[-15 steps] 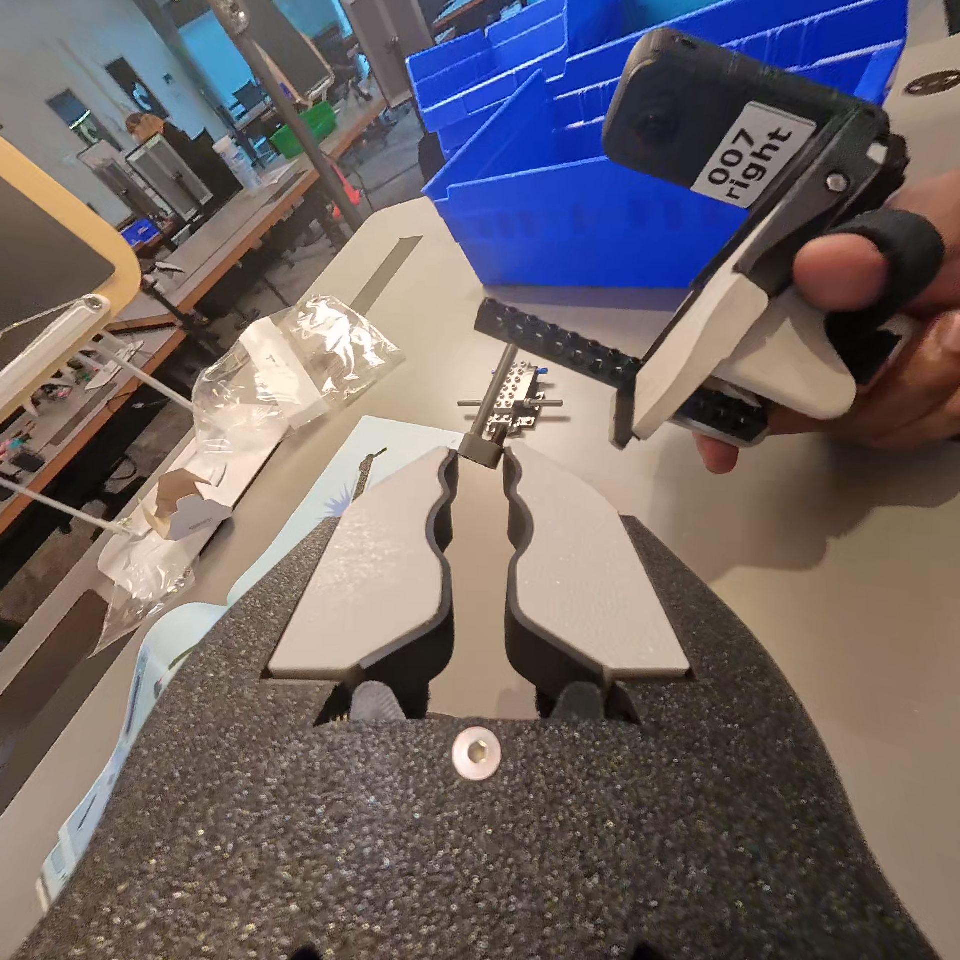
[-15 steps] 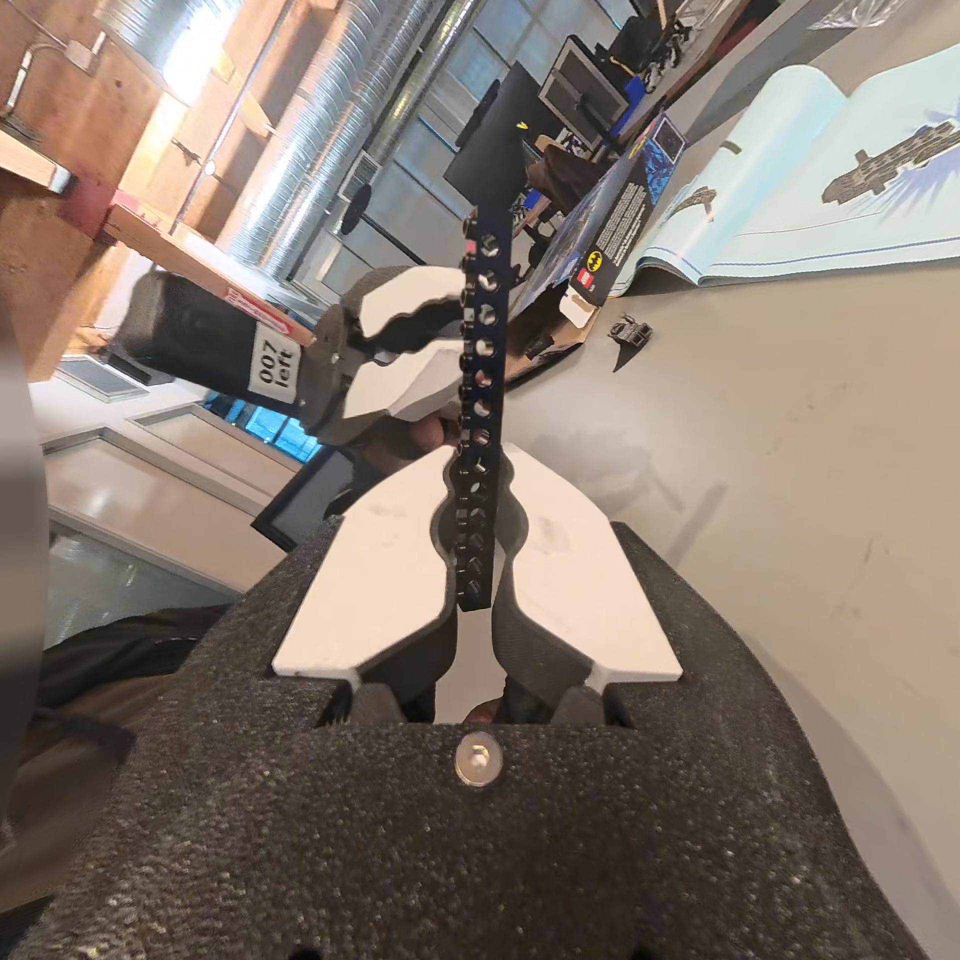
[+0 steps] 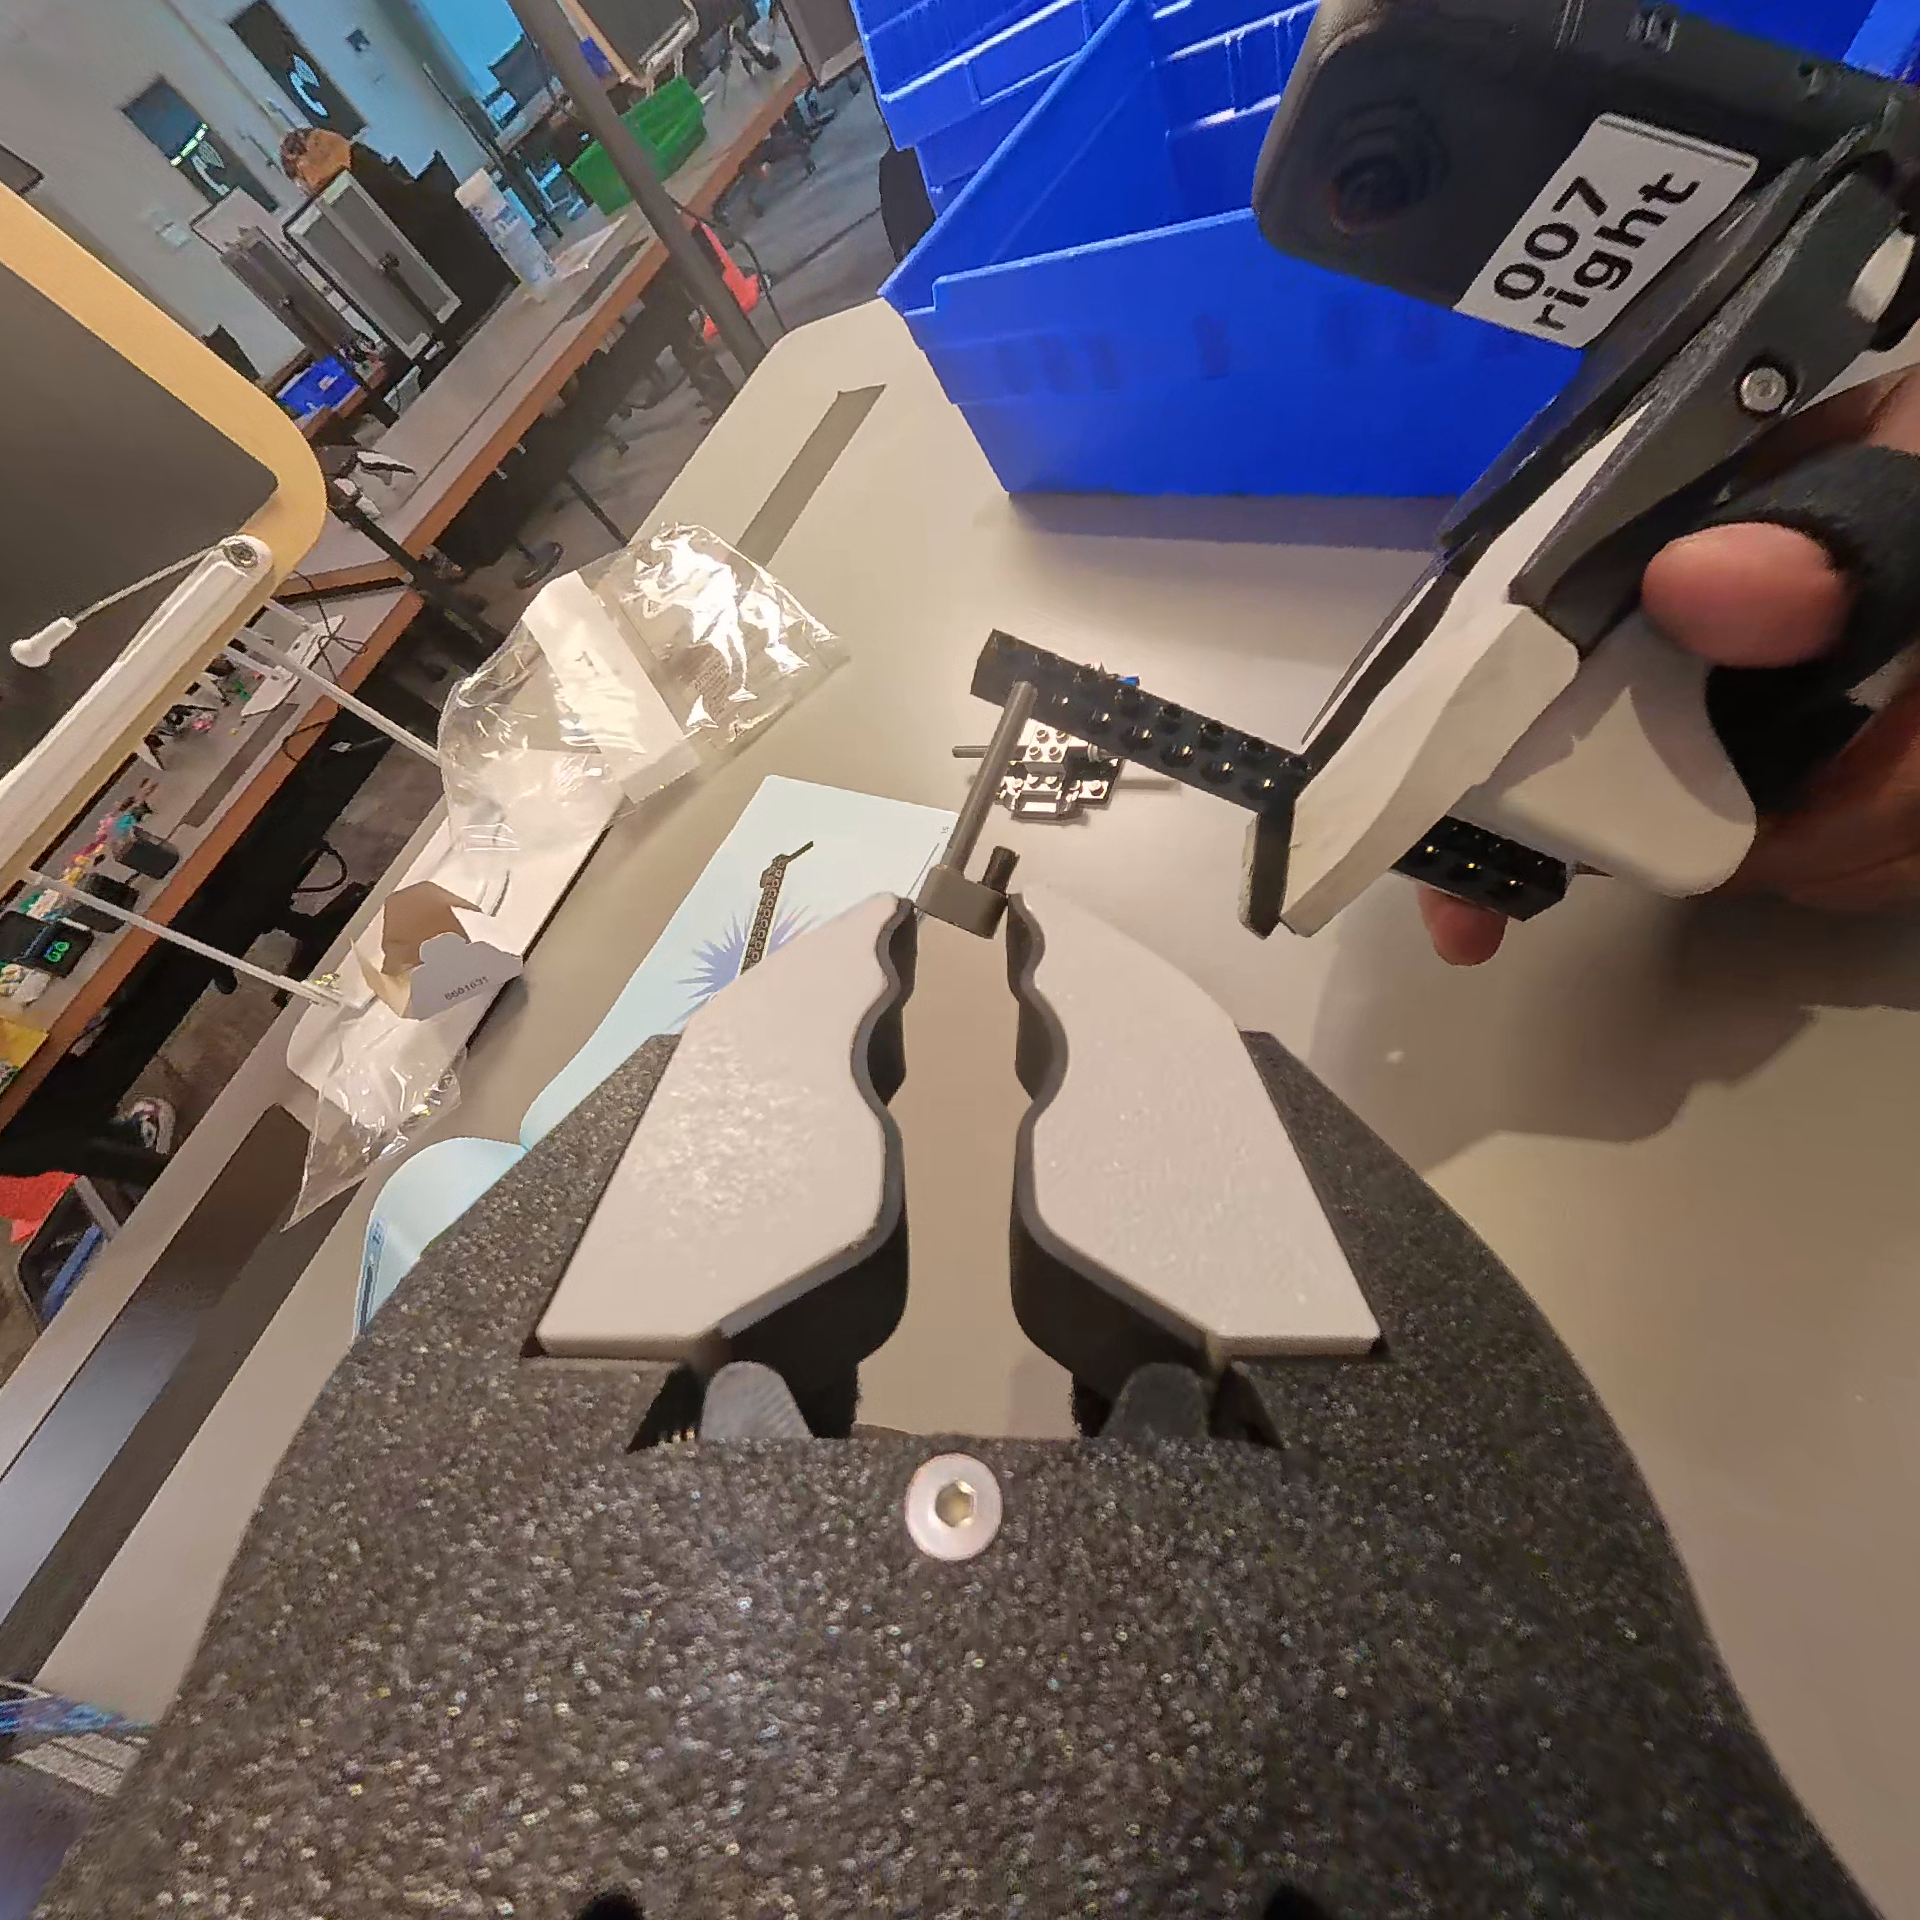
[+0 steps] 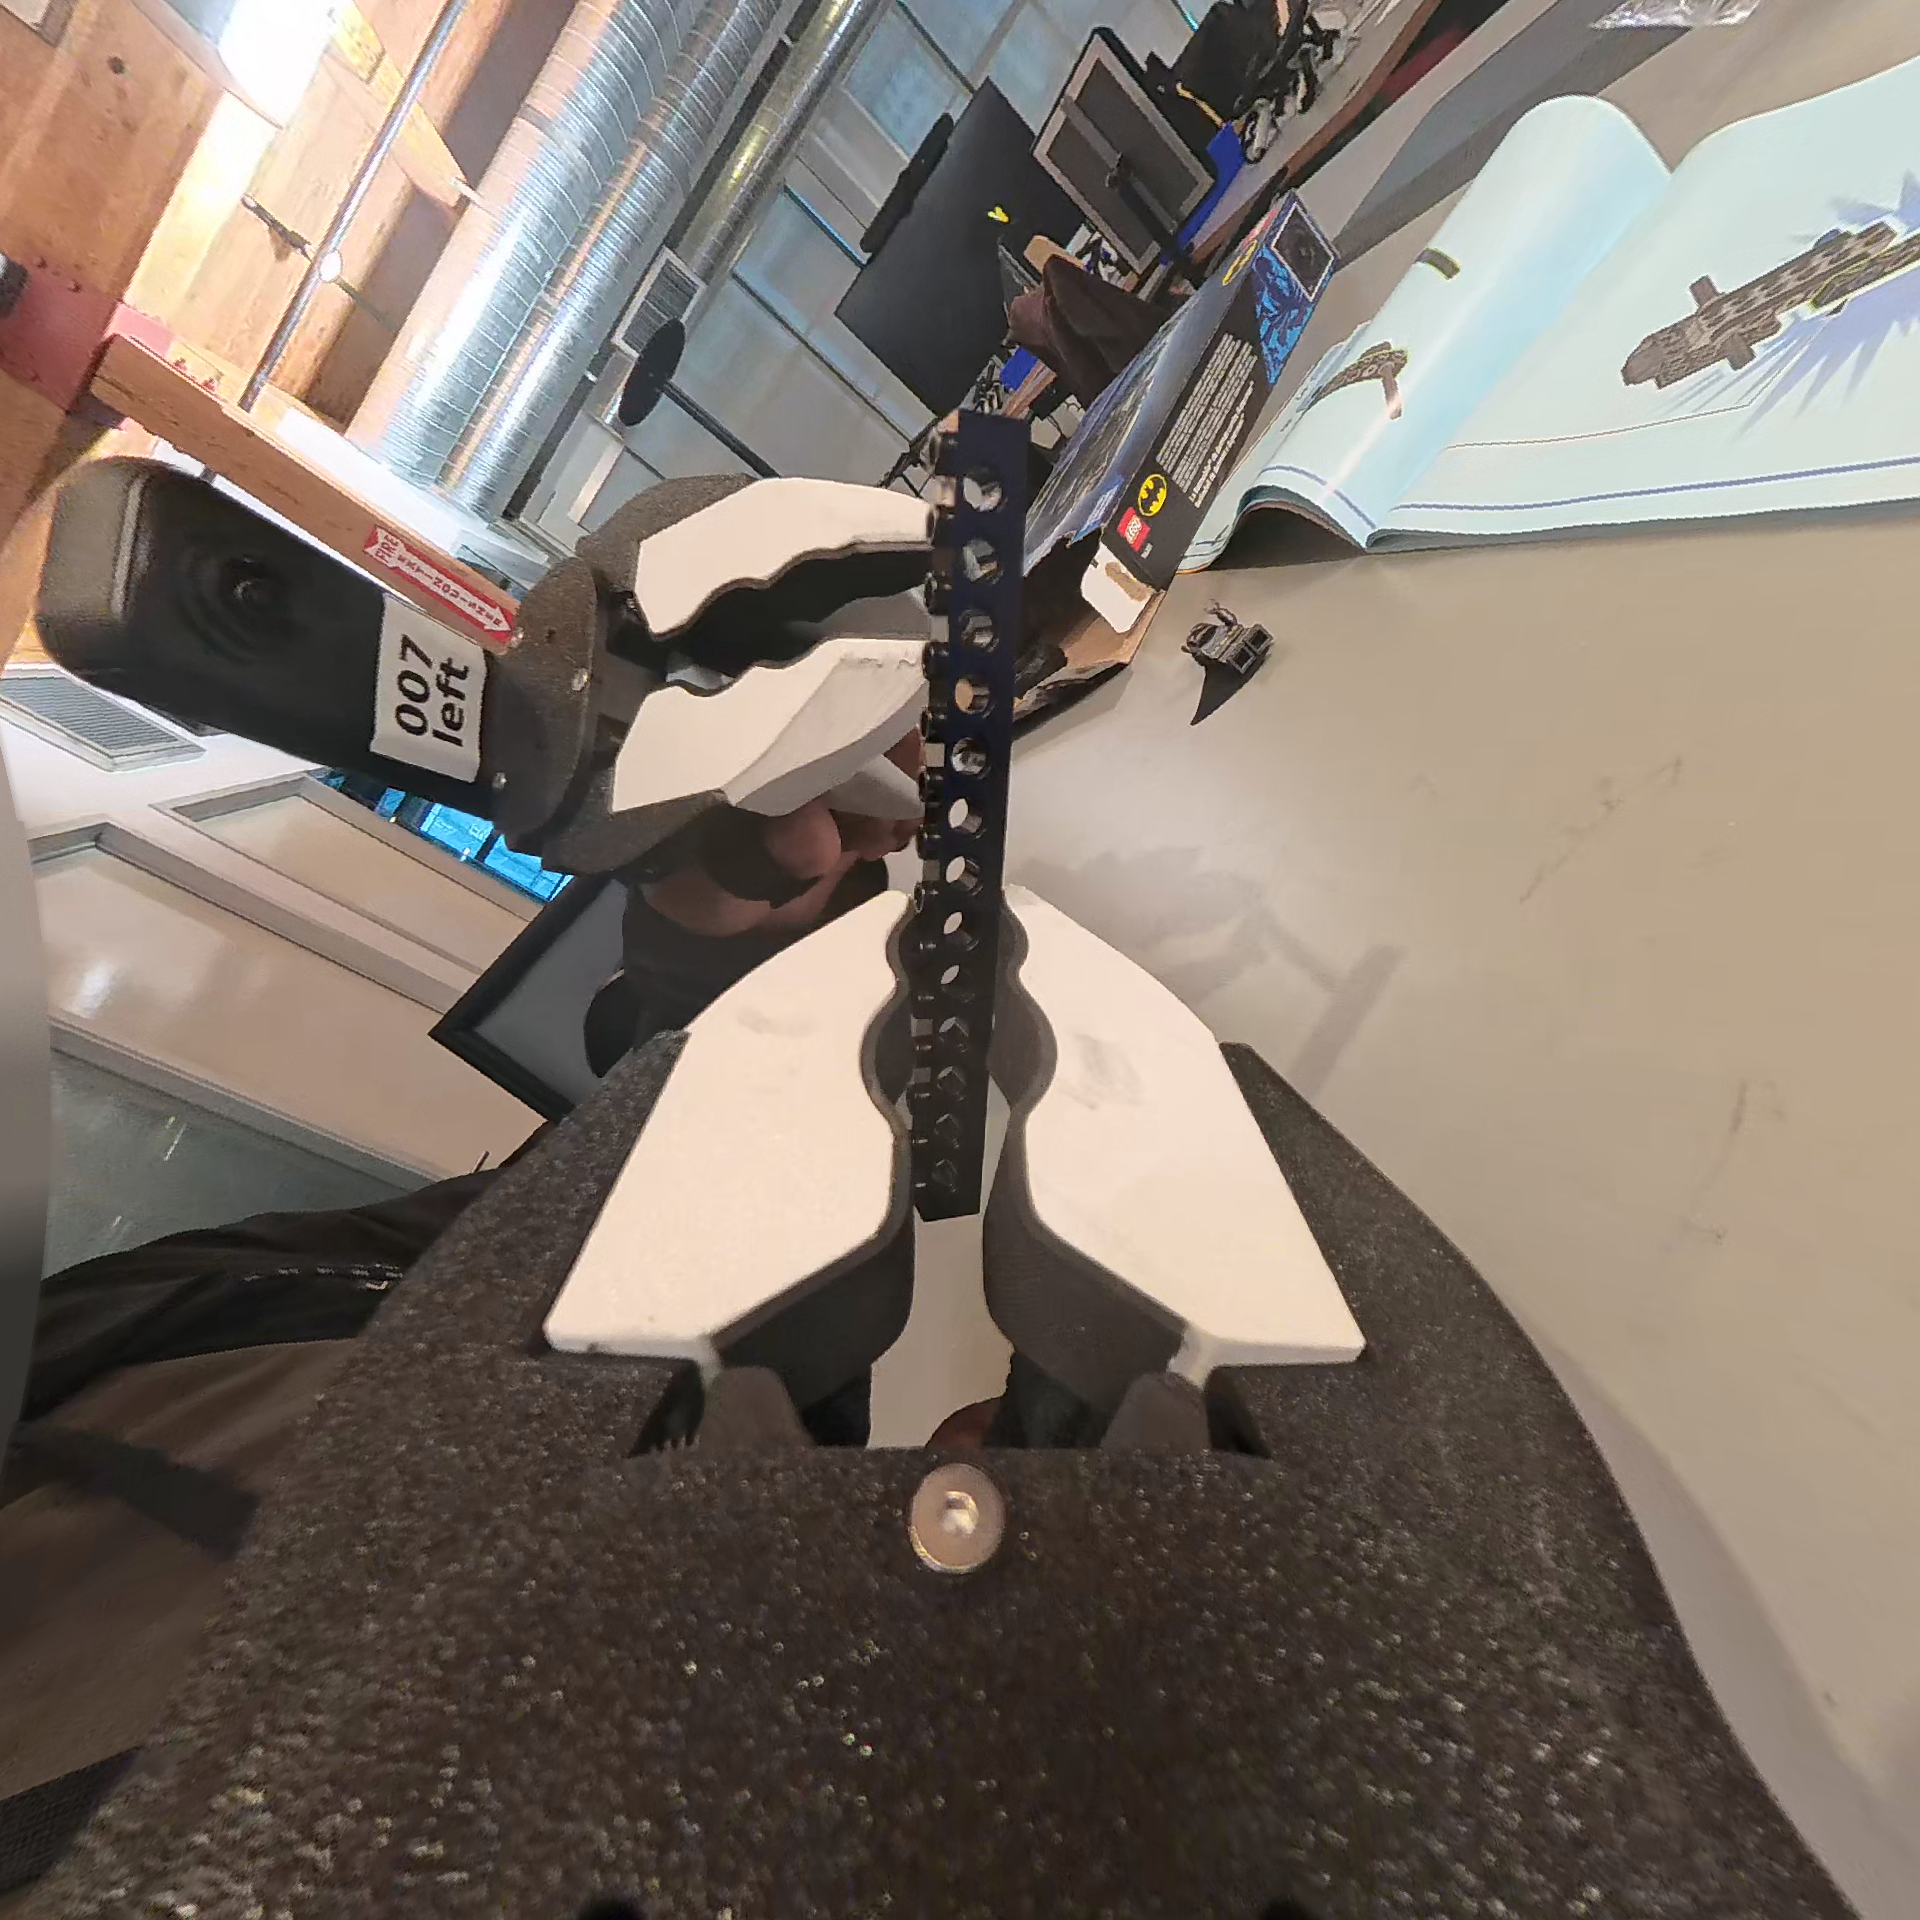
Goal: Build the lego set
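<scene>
Since the earlier frame the right gripper (image 3: 1273,831) has swung higher toward 2 o'clock, its pads clamped on the long black studded beam (image 3: 1143,727). The left gripper (image 3: 961,904) pinches a small grey connector with its axle (image 3: 987,779) at the fingertips (a shallow hold). Bring the axle square to a beam hole, slowly, over the tabletop (image 3: 1558,1351).

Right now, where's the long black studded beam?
The black beam is clamped between the right gripper's fingers. In the left wrist view it runs over the table in front of the blue bins, above a small grey brick assembly.
</scene>
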The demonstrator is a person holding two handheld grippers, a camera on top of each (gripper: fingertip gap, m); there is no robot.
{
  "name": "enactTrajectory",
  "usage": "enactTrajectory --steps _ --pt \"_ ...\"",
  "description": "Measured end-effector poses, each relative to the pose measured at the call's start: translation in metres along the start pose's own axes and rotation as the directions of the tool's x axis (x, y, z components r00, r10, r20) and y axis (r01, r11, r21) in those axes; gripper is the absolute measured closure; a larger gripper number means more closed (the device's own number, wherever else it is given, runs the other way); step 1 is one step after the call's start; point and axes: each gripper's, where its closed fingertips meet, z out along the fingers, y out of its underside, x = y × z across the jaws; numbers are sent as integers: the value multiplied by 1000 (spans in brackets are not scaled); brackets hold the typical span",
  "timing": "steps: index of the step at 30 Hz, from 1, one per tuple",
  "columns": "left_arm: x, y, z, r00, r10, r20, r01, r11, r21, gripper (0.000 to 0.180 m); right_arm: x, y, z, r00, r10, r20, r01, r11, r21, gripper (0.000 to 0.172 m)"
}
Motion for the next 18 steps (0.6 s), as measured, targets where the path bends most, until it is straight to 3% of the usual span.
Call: enactTrajectory --steps 9,18 --pt "-1 4 2 1000 10 15 -10 999 -45 164 4 2 2 998 -34 -44 33 999 -13 162" --pt "0 4 1 999 42 30 -40 998 -54 164 19 6 3 959 -187 -214 176 982 -71 162"
